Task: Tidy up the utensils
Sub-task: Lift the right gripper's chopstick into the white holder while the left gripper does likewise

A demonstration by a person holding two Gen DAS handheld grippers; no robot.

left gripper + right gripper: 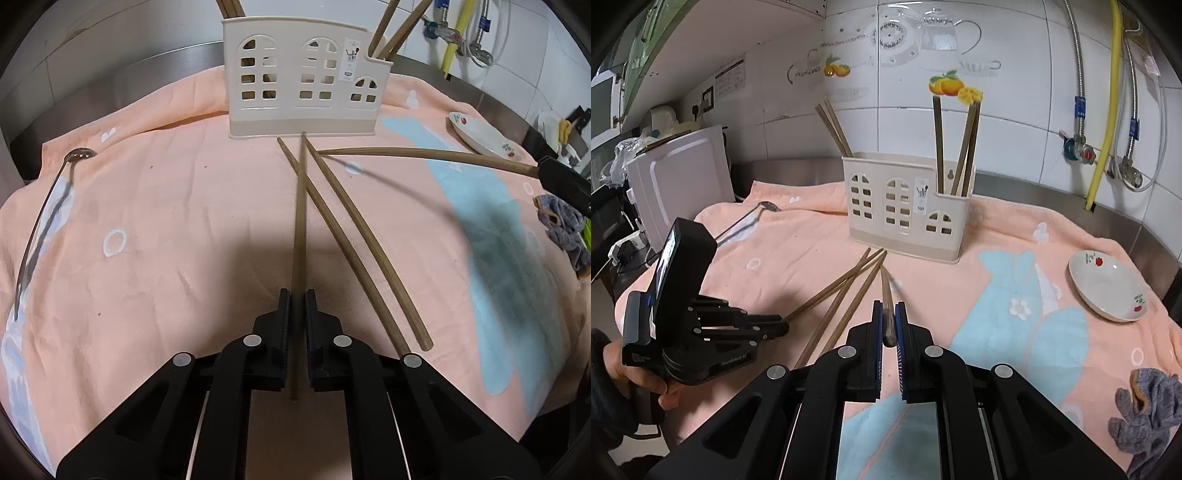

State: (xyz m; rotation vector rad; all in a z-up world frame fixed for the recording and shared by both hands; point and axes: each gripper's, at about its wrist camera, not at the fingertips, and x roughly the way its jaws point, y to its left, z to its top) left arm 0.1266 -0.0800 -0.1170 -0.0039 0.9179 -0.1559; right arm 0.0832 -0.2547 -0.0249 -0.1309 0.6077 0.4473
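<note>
**Now Two Chopsticks Are Held, One by Each Gripper**

One brown chopstick [300,236] is pinched by the left gripper [298,295], which is clamped tight so the stick cannot slip. Another chopstick [886,291] is squeezed by the right gripper [889,310] at its thick end. Both tips are pointed at the far cream holder [905,210], likely so they can be dropped in with the others. Two more chopsticks [354,236] are left lying on the pink towel [166,221], just right of the held one. A spoon [48,206] is left far to the left.
</note>
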